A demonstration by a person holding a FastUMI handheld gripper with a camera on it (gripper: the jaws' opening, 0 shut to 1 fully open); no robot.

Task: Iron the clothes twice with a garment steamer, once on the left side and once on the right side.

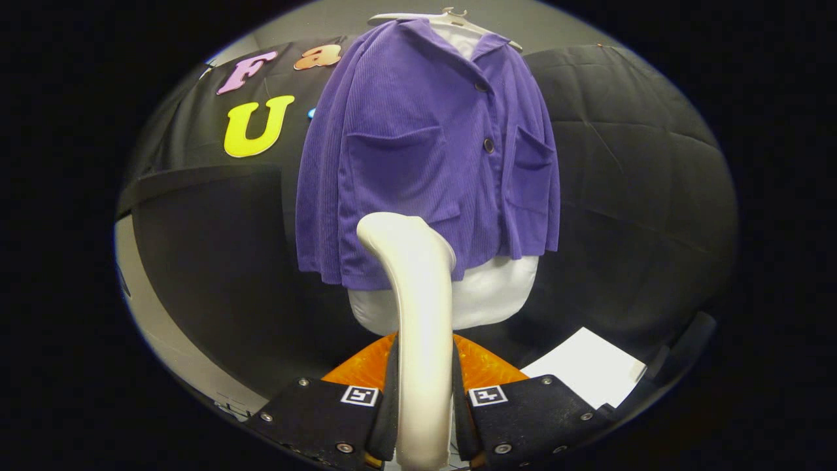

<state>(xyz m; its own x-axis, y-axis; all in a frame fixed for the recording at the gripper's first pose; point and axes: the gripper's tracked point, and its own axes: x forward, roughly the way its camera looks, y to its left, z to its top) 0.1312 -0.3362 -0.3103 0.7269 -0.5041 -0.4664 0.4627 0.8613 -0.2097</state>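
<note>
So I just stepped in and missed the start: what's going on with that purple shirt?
A hand-held gripper is shut on the handle of a white steamer, both fingers pressing its sides. The steamer's head points up at the lower front of a purple shirt, which hangs on a white hanger over a white form. Whether the head touches the cloth cannot be told. A white sheet lies beyond the fingers.
</note>
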